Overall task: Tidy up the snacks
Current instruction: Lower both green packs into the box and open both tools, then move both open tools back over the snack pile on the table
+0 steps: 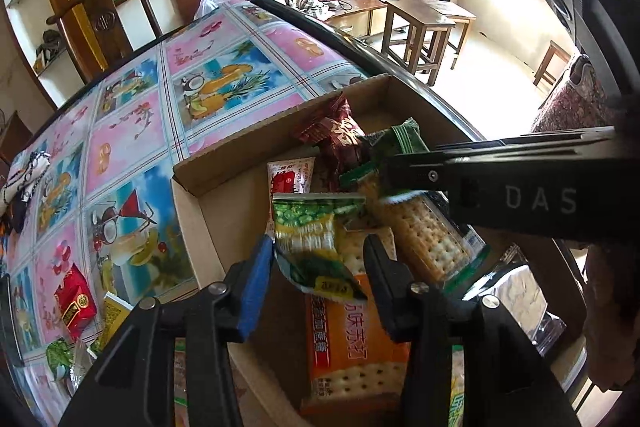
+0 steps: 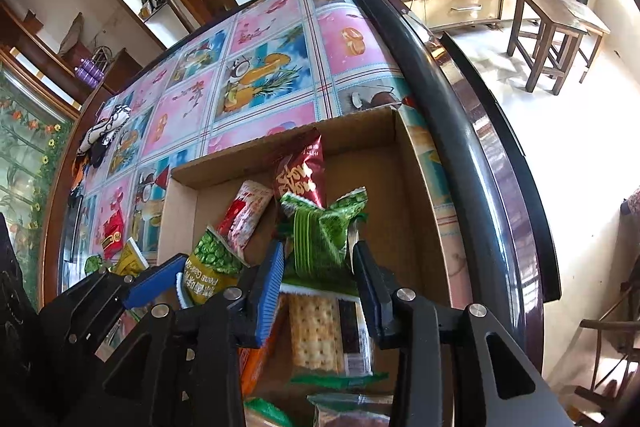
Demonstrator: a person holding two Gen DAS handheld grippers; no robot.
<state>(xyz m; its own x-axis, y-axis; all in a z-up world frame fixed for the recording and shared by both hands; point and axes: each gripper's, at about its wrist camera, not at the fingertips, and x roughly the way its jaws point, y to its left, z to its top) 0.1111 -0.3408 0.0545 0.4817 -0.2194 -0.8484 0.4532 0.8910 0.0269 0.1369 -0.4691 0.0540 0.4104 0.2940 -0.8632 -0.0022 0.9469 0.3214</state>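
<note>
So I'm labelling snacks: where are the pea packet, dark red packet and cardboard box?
pea packet [image 1: 308,227], left wrist view, printed front.
dark red packet [image 2: 301,174], right wrist view, front.
cardboard box [image 2: 360,129], right wrist view, far wall.

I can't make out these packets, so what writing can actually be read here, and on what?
"DAS": on the right gripper.
"Peas": on the green pea packet.
Chinese print on the orange cracker pack and dark red packet: I cannot read it reliably.
Red packet on the tablecloth: too small.

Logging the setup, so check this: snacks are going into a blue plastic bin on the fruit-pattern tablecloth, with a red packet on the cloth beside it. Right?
No: the right wrist view shows a brown cardboard box, not a blue plastic bin. The fruit-pattern tablecloth and red packet beside it are right.
</note>
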